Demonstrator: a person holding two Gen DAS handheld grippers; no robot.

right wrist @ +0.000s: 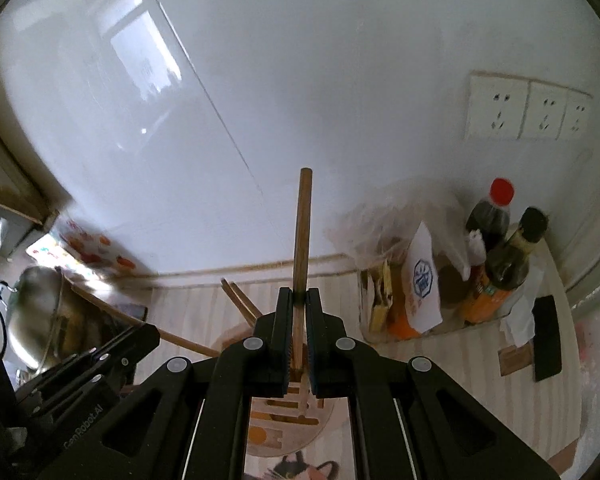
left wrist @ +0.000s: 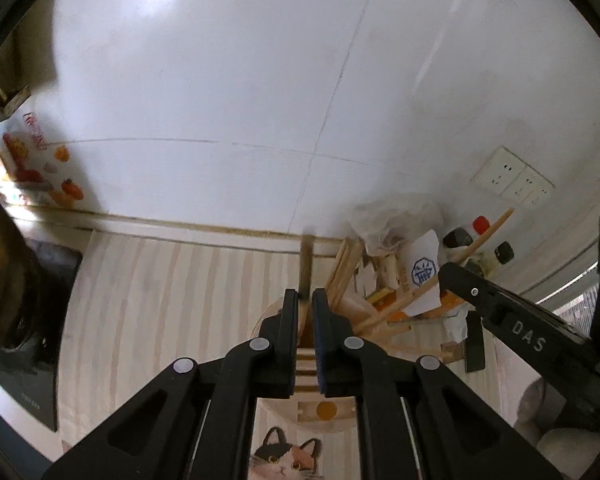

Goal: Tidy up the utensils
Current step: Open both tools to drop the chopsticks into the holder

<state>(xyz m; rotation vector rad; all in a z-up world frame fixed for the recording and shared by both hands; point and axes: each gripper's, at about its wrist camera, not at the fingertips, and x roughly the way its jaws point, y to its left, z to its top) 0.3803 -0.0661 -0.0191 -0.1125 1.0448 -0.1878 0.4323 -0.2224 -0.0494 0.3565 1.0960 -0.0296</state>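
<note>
Two grippers each clamp a wooden stick upright between nearly closed jaws — the left gripper (left wrist: 305, 296) on a blurred stick (left wrist: 306, 264), the right gripper (right wrist: 299, 294) on a sharper one (right wrist: 302, 240). Below both jaws sits a wooden holder (right wrist: 284, 420). Only the right view shows the bottles (right wrist: 500, 248) right of its jaws — and a steel pot (right wrist: 40, 320) far left.

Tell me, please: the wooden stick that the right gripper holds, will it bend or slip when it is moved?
The wooden stick looks like straight solid wood, so probably stiff. It seems thin and round, so it could roll if laid flat. The right gripper clamps it low, and most of its length stands above, so it may pivot.
</note>
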